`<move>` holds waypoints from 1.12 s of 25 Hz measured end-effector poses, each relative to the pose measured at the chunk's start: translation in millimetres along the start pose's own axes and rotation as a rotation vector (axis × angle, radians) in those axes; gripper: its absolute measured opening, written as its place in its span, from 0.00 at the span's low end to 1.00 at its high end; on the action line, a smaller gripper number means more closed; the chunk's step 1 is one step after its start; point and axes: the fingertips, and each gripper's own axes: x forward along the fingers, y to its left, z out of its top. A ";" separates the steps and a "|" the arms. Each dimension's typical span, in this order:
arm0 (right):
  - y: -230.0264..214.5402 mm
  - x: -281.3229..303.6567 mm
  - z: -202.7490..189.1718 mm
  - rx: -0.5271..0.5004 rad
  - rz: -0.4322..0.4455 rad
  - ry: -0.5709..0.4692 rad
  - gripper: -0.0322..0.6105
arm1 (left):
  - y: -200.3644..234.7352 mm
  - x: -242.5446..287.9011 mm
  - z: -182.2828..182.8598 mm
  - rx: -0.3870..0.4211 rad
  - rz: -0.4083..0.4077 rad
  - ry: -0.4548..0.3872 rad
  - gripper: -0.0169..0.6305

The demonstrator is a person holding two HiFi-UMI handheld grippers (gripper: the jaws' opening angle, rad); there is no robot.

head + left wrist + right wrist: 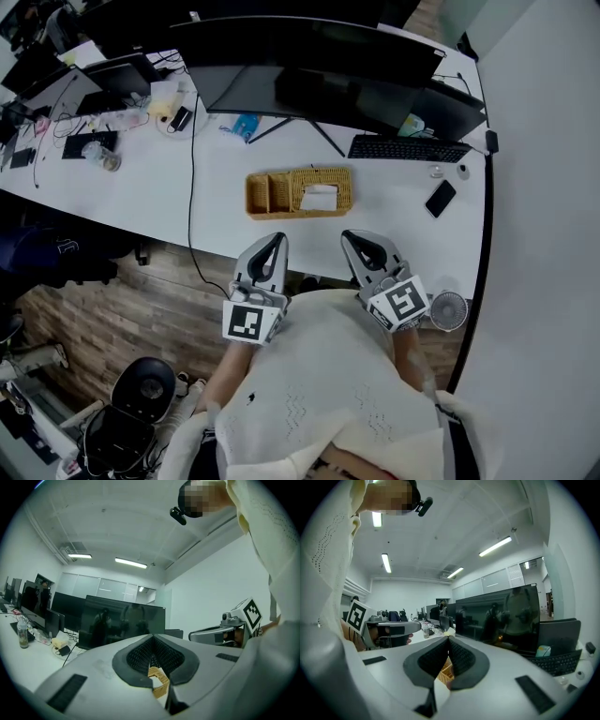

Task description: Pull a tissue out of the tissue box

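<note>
White desk (141,187), long, with a dark curved monitor (309,56) across its back. Woven wicker tissue box (300,192) sits mid-desk in front of the monitor stand. It has smaller compartments at its left end and a larger right section with a white tissue (319,197) showing at the top. Left gripper (274,240) and right gripper (354,238) are side by side by the desk's front edge, apart from the box. Both are clenched tight on nothing.
</note>
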 end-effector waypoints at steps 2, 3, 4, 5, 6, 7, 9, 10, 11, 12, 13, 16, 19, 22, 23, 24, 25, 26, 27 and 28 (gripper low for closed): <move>-5.6 -1.7 -3.9 0.011 -0.007 0.008 0.05 | -4.1 4.8 -4.8 -0.004 -0.016 0.000 0.05; -8.0 -2.7 -4.5 0.017 -0.013 0.009 0.05 | -4.9 7.2 -6.7 0.002 -0.023 0.005 0.05; -10.3 -3.6 -4.6 0.023 -0.019 0.009 0.05 | -5.2 9.7 -7.7 0.008 -0.030 0.009 0.05; -12.7 -3.9 -4.2 0.026 -0.026 0.008 0.05 | -4.9 12.5 -7.7 0.012 -0.037 0.012 0.05; -15.2 -3.3 -3.6 0.027 -0.033 0.006 0.05 | -4.0 15.3 -7.0 0.015 -0.044 0.010 0.05; -17.8 -2.1 -3.1 0.028 -0.041 0.004 0.05 | -2.5 17.9 -6.4 0.017 -0.048 0.006 0.05; -21.9 1.2 -2.0 0.027 -0.060 0.000 0.05 | 1.8 21.4 -6.3 0.018 -0.056 0.002 0.05; -22.6 2.9 -1.1 0.026 -0.069 -0.002 0.05 | 4.1 22.2 -6.7 0.015 -0.061 0.006 0.05; -22.5 4.4 -0.2 0.026 -0.075 -0.003 0.05 | 6.2 22.6 -7.9 0.011 -0.065 0.013 0.05; -21.9 5.8 0.6 0.026 -0.081 -0.002 0.05 | 8.3 23.2 -9.7 0.007 -0.070 0.020 0.05; -21.2 7.3 1.3 0.025 -0.086 0.001 0.05 | 10.3 24.3 -11.8 0.003 -0.076 0.026 0.05; -19.2 12.2 3.3 0.026 -0.111 0.015 0.05 | 15.2 31.1 -14.9 -0.006 -0.111 0.040 0.05; -17.5 16.7 4.8 0.055 -0.144 0.018 0.05 | 16.3 39.4 -12.3 -0.002 -0.166 0.046 0.05; -13.8 23.2 3.6 0.074 -0.163 0.024 0.05 | 18.0 42.4 -15.8 0.008 -0.211 0.068 0.05; -12.3 25.1 3.8 0.075 -0.168 0.024 0.05 | 20.3 43.1 -19.1 0.016 -0.222 0.079 0.05; -11.2 26.4 4.2 0.075 -0.176 0.023 0.05 | 22.7 44.0 -22.5 0.017 -0.230 0.089 0.05; -10.7 27.5 4.3 0.076 -0.185 0.024 0.05 | 24.6 45.3 -25.9 0.014 -0.238 0.098 0.05; -10.7 28.5 4.3 0.078 -0.196 0.025 0.05 | 26.1 46.9 -29.1 0.013 -0.248 0.106 0.05; -11.0 29.5 4.3 0.081 -0.207 0.028 0.05 | 27.4 49.1 -31.7 0.016 -0.259 0.112 0.05; -11.2 30.6 4.3 0.083 -0.217 0.030 0.05 | 28.5 51.7 -33.9 0.023 -0.272 0.117 0.05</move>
